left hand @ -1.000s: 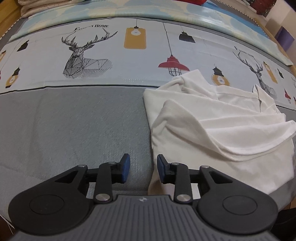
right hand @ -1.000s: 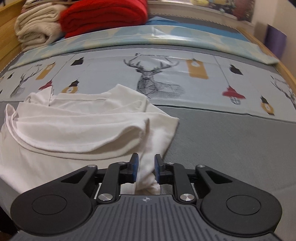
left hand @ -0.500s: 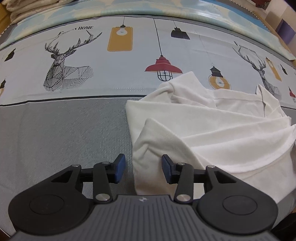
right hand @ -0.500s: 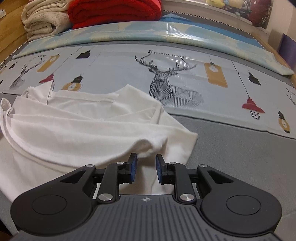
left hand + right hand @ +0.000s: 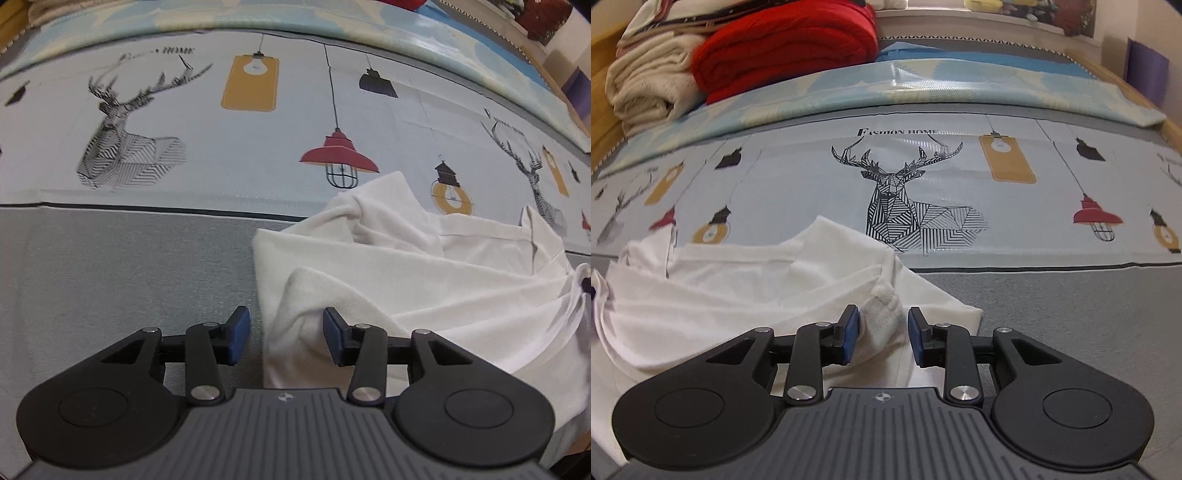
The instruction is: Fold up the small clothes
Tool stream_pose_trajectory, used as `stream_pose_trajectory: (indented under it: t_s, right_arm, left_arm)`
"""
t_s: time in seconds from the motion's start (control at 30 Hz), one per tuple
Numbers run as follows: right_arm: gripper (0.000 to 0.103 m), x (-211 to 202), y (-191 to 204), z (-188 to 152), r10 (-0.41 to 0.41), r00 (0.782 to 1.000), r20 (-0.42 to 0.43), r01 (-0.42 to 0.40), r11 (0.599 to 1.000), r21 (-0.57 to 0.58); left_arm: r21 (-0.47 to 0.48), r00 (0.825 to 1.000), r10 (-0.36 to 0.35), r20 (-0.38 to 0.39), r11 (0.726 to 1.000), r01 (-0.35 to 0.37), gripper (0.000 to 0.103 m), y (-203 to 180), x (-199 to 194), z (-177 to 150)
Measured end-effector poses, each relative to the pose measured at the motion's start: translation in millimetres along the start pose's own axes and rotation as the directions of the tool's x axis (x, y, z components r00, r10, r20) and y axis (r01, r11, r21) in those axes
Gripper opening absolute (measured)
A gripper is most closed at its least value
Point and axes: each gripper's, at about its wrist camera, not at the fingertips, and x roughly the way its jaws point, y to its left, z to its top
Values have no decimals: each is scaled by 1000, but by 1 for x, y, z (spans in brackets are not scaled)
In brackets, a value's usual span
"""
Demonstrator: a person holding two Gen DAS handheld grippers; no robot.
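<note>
Shirt: the white shirt (image 5: 424,280) lies crumpled on the bed (image 5: 122,258), long side running between both grippers.
Left gripper (image 5: 286,332): jaws apart, shirt edge between, not pinched.
Right gripper (image 5: 881,332): jaws just widened, a fold sits loose between.

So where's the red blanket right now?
In the right wrist view the red blanket is folded at the far top left, beside the cream blanket, well beyond the white shirt.

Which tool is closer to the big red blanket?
The right tool. The red blanket lies folded far ahead of it, up to its left. From the left tool, only a red sliver shows at the frame's top edge.
</note>
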Motion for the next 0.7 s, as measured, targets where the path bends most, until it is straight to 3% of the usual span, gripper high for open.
stream_pose_trajectory:
  t_s: [0.17,0.23,0.37,0.53,0.7]
  right_arm:
    - [34,8,4,3,17,1000,-18,-17,1000,-11]
    - [34,6,1,6,22,1000,-2,-22,1000,10]
    - [37,-3,-20,10,31,998,48,-37,992,122]
    - [41,-4,-38,5,40,999,25,-44,987,155]
    - [41,-11,-48,5,54,997,49,-63,978,201]
  left_arm:
    - [-12,1000,-28,-11,1000,28,46,-2,5,2]
    - [-13,1000,-31,-7,999,31,40,-2,7,4]
    - [7,999,-44,-1,999,44,7,-1,7,5]
    - [-5,997,-68,46,998,69,6,5,-6,9]
    - [-173,992,-54,116,982,74,6,32,-18,13]
